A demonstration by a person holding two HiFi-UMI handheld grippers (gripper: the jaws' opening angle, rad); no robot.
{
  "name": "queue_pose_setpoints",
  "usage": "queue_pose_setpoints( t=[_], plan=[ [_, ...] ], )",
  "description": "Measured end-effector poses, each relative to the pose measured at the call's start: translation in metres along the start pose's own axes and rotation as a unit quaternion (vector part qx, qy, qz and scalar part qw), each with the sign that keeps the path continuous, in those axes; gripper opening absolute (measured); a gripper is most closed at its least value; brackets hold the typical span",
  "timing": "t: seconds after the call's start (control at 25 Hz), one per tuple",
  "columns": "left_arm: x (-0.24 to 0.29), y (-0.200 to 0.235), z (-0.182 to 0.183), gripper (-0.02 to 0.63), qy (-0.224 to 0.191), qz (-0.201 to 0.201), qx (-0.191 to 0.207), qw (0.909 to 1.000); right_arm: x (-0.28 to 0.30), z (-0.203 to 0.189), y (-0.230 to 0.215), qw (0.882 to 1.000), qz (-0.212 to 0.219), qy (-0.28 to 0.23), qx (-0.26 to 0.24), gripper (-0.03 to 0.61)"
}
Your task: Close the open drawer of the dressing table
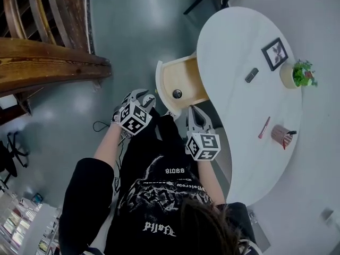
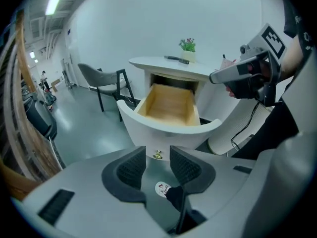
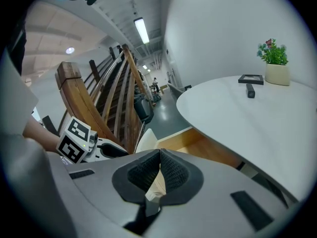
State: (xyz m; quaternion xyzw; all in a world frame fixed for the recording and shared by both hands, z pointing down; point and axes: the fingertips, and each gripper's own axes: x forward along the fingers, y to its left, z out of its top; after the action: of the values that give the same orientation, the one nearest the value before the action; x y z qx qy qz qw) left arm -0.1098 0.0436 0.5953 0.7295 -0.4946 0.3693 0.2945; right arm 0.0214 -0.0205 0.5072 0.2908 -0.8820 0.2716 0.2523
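One white, kidney-shaped dressing table (image 1: pixel 239 84) fills the right of the head view, and its pale wooden drawer (image 1: pixel 186 76) with a curved white front stands pulled far out toward the person, a small dark round object (image 1: pixel 177 93) lying on its floor. Just short of that front are both tools. The left gripper (image 1: pixel 142 95) is angled down with its jaws spread and nothing between the pads; in its own view the little brass knob (image 2: pixel 158 154) on the drawer front sits in line with the gap but beyond it, untouched. The right gripper (image 1: pixel 194 110) hangs beside the drawer's near corner with its jaws pressed together, empty. The step in hand looks like the approach. Next, probably, one gripper should meet the white front squarely near the knob and push straight toward the table, so that the drawer does not skew.
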Motion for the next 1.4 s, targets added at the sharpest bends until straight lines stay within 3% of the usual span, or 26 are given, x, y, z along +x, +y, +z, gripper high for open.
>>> queue_pose_setpoints(
  t=[0.32,0.64,1.24,1.4],
  plan=[
    [0.036,0.002,-0.019,0.158,0.036,-0.036,0.030,0.9982,0.004,-0.007,-0.004,0.999,-0.036,0.013,-0.009,0.028],
    [0.068,0.001,-0.033,0.158,0.066,-0.034,0.105,0.9917,0.006,-0.016,-0.004,0.998,-0.052,0.015,0.009,0.026],
    [0.103,0.007,-0.042,0.160,0.099,-0.042,0.111,0.9880,-0.009,-0.027,-0.021,0.992,-0.118,0.014,0.033,0.027],
    [0.106,0.003,-0.044,0.126,0.106,-0.058,0.110,0.9866,-0.009,-0.026,-0.021,0.991,-0.129,0.014,0.026,0.028]
  ],
)
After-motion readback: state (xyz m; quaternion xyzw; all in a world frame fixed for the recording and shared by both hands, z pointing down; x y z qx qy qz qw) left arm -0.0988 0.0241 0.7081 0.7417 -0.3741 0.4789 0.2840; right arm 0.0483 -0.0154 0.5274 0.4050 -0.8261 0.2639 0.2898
